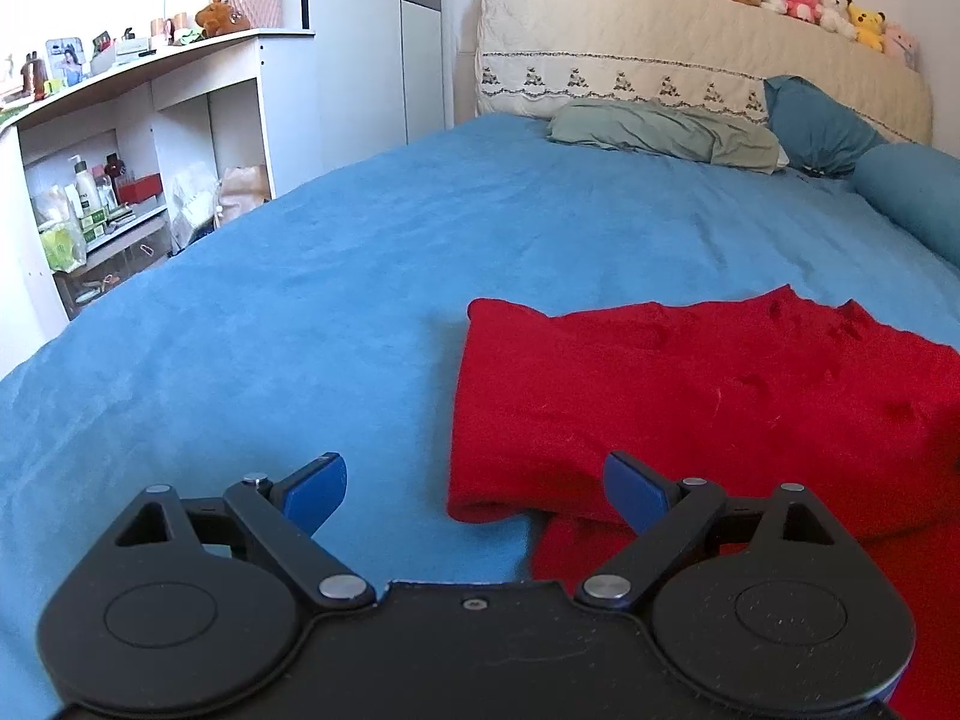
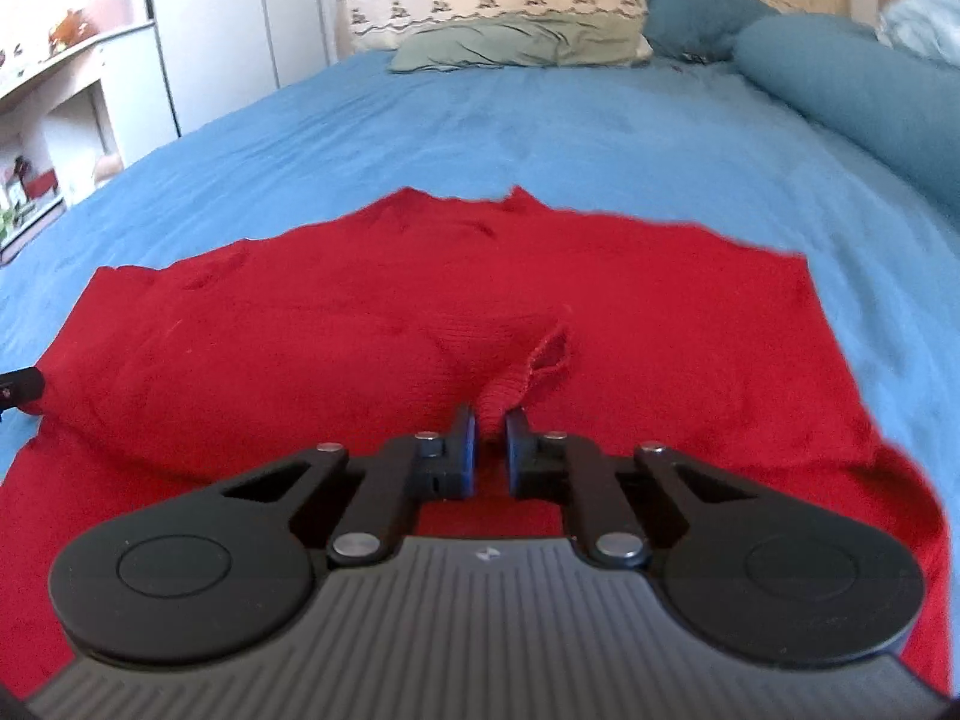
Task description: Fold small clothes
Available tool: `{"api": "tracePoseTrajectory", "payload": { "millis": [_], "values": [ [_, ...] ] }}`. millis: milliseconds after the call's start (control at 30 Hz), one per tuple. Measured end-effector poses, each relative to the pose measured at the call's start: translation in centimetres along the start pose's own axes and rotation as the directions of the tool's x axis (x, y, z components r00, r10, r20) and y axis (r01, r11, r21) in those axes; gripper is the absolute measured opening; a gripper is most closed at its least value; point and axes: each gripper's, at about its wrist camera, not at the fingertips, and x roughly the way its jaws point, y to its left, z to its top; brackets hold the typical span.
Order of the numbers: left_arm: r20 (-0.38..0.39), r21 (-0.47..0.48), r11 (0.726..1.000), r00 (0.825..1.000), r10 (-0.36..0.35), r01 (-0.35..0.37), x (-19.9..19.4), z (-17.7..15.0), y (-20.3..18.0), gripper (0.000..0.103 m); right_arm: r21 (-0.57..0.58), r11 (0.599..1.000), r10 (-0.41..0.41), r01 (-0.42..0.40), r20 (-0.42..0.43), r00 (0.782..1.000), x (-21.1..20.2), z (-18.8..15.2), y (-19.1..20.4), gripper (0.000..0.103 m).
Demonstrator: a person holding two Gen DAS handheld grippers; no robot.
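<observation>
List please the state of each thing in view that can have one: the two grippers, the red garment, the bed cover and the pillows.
Left gripper: open, holding nothing, above the bed cover beside the garment's edge.
Right gripper: shut on a pinched ridge of the red garment.
Red garment: spread on the bed, partly folded.
Bed cover: spread, lightly wrinkled.
Green pillow: lying flat, creased.

Garment (image 2: 420, 312) on bed (image 2: 540, 132), pillows (image 2: 516, 42) behind.

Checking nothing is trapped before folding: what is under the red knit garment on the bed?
Blue bedsheet shows all around the red knit garment, which lies on it. Whatever is directly beneath is covered. Its near part is doubled over itself; the right gripper pinches a raised fold.
</observation>
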Motion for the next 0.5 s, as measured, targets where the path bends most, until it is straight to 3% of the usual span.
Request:
{"api": "tracePoseTrajectory", "payload": {
  "millis": [133, 267, 333, 500],
  "values": [
    [0.013, 0.045, 0.999, 1.0, 0.002, -0.002, 0.0, -0.1, -0.4, 0.095, -0.005, 1.0, -0.004, 0.004, 0.064, 0.998, -1.5, 4.8, -1.4, 0.024],
    [-0.002, 0.07, 0.997, 1.0, -0.029, 0.029, 0.5, -0.4, -0.9, 0.095, -0.002, 0.995, -0.101, 0.102, 0.125, 0.987, -3.0, 8.3, -4.8, 0.024],
    [-0.021, 0.087, 0.995, 0.999, -0.049, 0.051, 1.2, -0.7, -1.5, 0.095, 0.003, 0.99, -0.143, 0.144, 0.119, 0.982, -2.7, 8.3, -6.7, 0.024],
    [-0.042, 0.114, 0.993, 0.998, -0.038, 0.042, 3.0, -1.0, -2.8, 0.095, 0.045, 0.983, -0.176, 0.175, 0.008, 0.984, -0.6, 5.3, -10.1, 0.024]
  ]
}}
